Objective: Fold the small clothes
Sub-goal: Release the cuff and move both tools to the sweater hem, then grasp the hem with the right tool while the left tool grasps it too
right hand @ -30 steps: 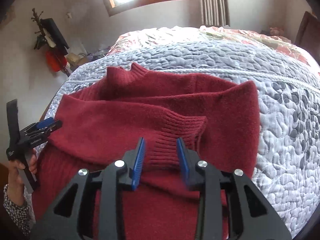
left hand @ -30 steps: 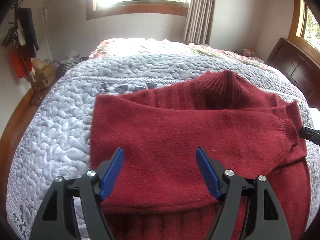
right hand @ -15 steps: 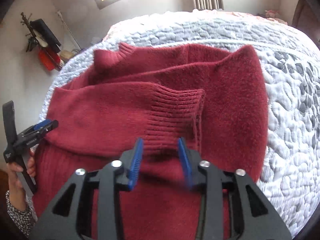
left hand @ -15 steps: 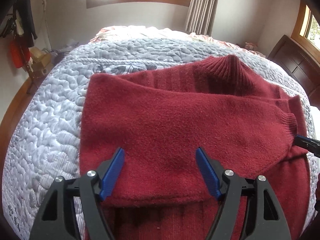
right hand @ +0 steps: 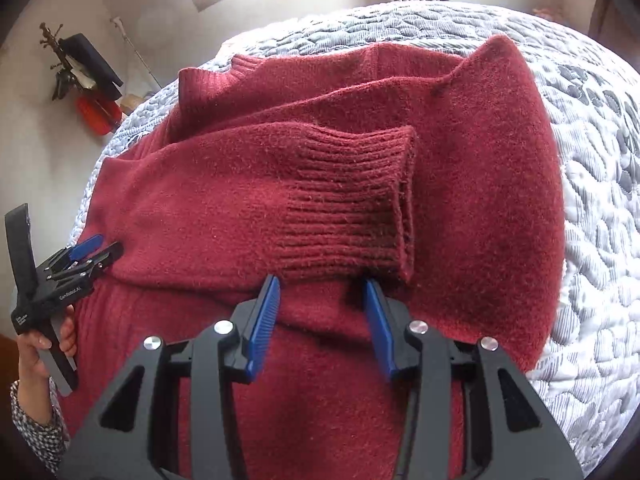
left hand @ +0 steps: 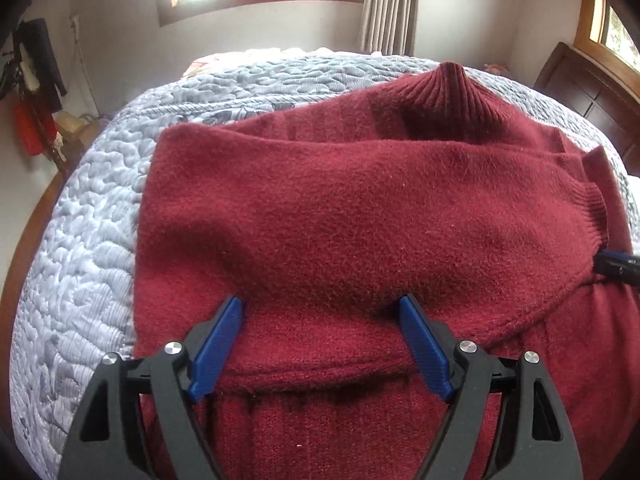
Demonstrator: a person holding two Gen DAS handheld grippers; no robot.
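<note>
A bed [left hand: 72,264] w/ a grey-white quilted cover is seen filling most of both views; a wooden frame edge is visible at its left side. A dark red knit sweater [left hand: 360,220] is laid flat on the quilt, collar [left hand: 452,92] toward the far end, near the window wall. One sleeve is folded across the body, its ribbed cuff [right hand: 352,208] lying on the chest area nearer the sweater's right side.

The left claw [left hand: 320,312] is held wide open, blue pads set low over the sleeve's lower edge, approx. at the fabric; whether cloth is touched can't be told. In the right wrist view it is seen from the side at the sweater's left edge, held by a hand [right hand: 40,356] w/ a patterned sleeve.

The right claw [right hand: 322,284] is also parted, narrower gap, w/ pad tips just at the cuff's near edge; nothing is pinched between them. Its tip is seen in the left wrist view at the right edge, beside the cuff.

A coat rack [right hand: 76,68] w/ dark and red items is seen by the wall, left of the bed.
</note>
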